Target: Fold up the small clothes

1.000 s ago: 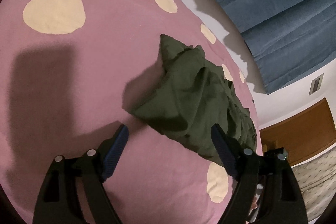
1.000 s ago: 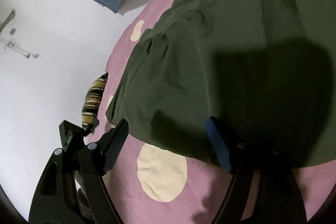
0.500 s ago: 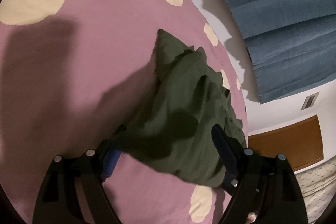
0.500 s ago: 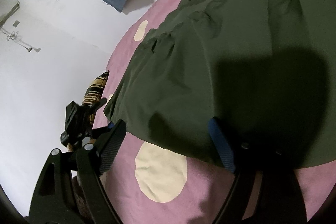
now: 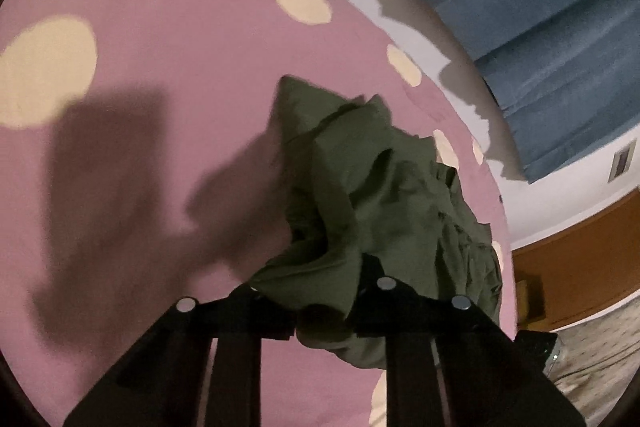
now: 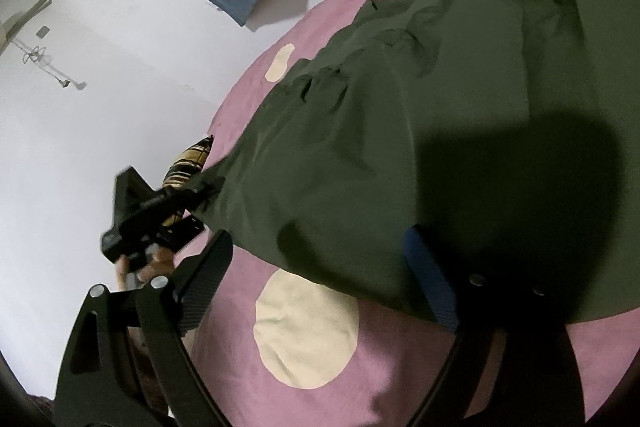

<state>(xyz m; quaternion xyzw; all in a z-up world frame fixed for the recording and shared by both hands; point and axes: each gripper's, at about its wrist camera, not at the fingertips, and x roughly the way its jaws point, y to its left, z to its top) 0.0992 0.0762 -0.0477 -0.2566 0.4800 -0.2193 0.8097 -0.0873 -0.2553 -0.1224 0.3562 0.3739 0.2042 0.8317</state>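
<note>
Step in hand: taking hold of the cloth at its two near corners, so that it can be spread or folded; this is my reading, not a thing seen.
Garment: a dark green garment (image 5: 384, 195) lies crumpled on a pink cover with cream dots (image 5: 168, 39). In the left wrist view it runs from the centre down to the lower middle of the frame; in the right wrist view it fills the right and upper part.
Left gripper: the left gripper (image 5: 320, 301) has its jaws pressed together on one edge of the garment, at the lower centre of its own view. The same tool shows at the left middle of the right wrist view, pinching a corner that is a little raised.
Right gripper: the right gripper (image 6: 320, 279) has its jaws wide and opening. The near hem of the garment lies between them, but the pads do not press on it.
Next move: probably the right jaws must go lower and forward over the hem and then close, catching only the wanted layer.
Around: a blue curtain (image 5: 540, 27) at the upper right of the left view, a white wall (image 6: 100, 87), and a striped cushion (image 6: 188, 163) behind the left tool.
In the way: nothing stands on the cover near the hem; a heavy shadow hides the hem by the right finger.
</note>
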